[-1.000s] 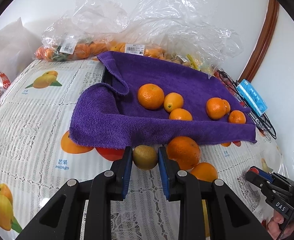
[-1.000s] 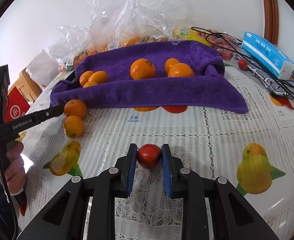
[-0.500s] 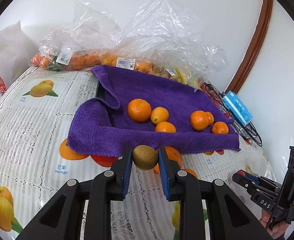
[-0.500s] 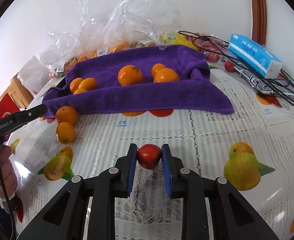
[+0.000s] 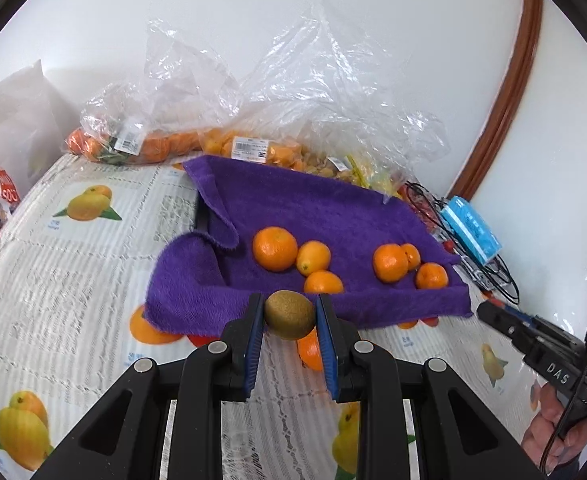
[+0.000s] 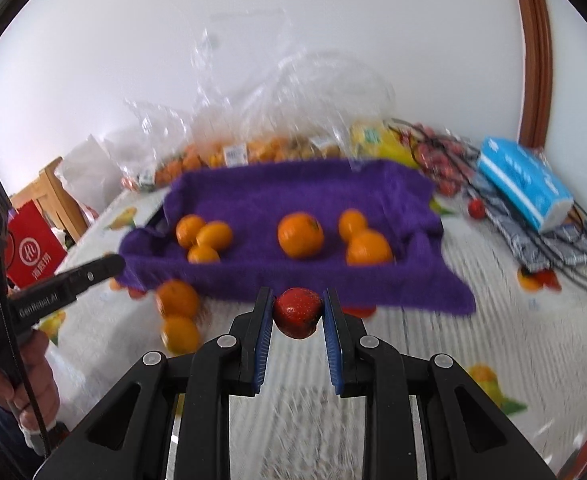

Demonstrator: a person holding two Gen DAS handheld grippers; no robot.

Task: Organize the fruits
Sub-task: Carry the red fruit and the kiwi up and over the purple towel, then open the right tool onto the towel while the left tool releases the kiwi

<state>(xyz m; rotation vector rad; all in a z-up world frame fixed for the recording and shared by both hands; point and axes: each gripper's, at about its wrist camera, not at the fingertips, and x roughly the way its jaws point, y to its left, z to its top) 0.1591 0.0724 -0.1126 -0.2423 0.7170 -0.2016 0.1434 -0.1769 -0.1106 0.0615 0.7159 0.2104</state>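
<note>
Meanwhile the left tongs [image 5: 289,316] are pinching a kiwi [image 5: 289,314] and the right tongs [image 6: 297,314] are pinching a strawberry [image 6: 297,313], both hovering just before the purple towel [image 5: 313,216] holding oranges [image 5: 275,249].

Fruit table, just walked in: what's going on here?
A person holds a pair of tongs in each hand. The left tongs are shut on a brown fuzzy kiwi; the right tongs are shut on a red strawberry. Both fruits are held clear of the fruit-print tablecloth. Six oranges sit in the purple towel; two more oranges lie on the cloth in front of it.
</note>
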